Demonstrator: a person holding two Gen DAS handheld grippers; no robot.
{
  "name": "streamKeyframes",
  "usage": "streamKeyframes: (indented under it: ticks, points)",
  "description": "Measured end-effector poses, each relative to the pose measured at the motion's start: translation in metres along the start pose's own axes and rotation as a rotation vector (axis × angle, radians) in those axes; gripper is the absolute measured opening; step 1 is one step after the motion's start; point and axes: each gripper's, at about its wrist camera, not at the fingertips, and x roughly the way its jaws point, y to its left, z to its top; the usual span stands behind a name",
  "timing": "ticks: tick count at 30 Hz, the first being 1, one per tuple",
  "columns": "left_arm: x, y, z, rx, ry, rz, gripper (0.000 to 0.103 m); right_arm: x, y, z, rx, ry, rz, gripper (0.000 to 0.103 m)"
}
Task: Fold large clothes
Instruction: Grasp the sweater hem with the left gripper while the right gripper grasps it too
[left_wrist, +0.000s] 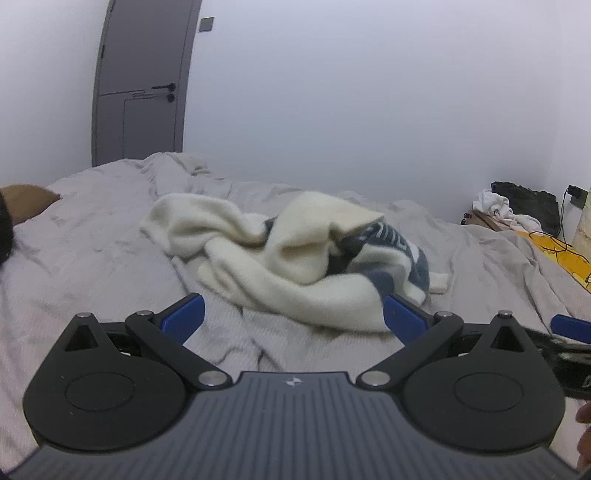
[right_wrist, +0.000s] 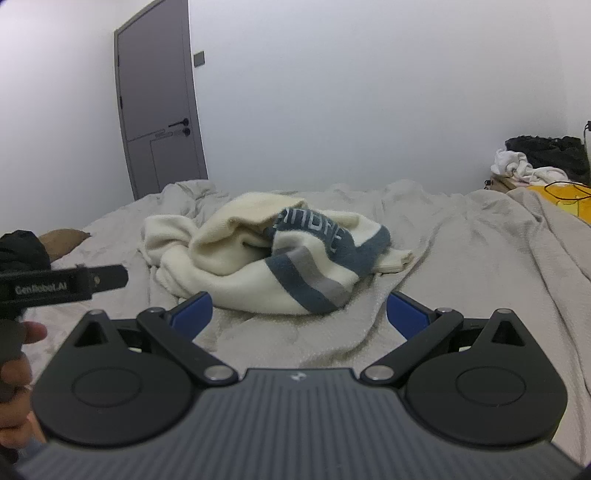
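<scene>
Left wrist view: left claw (left_wrist: 293, 314) and right claw (right_wrist: 300, 314) spread wide, empty, before the crumpled cream sweater (left_wrist: 280, 254) mid-bed (left_wrist: 92, 258).

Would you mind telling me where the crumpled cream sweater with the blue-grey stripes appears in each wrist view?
Left wrist view: the crumpled cream sweater with blue-grey stripes lies centre frame on the grey bedsheet, stripes on its right side.
Right wrist view: the sweater sits centre frame, stripes facing the camera.
Shared landmark: the grey door, upper left in both.
</scene>
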Motion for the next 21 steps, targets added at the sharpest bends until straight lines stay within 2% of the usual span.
streamKeyframes:
  ticks: [12, 17, 18, 21]
  points:
    - [0.079, 0.0, 0.049, 0.06, 0.045, 0.009, 0.103, 0.069, -0.002, 0.045, -0.002, 0.047, 0.035, 0.099]
    - [0.13, 0.003, 0.06, 0.052, 0.093, -0.022, 0.103, 0.115, -0.007, 0.06, 0.016, 0.088, 0.055, 0.086]
    - [0.139, 0.002, 0.062, 0.05, 0.101, -0.03, 0.103, 0.125, -0.008, 0.063, 0.017, 0.098, 0.056, 0.08]
    - [0.168, -0.001, 0.062, 0.035, 0.117, -0.061, 0.096, 0.158, -0.01, 0.069, 0.015, 0.12, 0.058, 0.072]
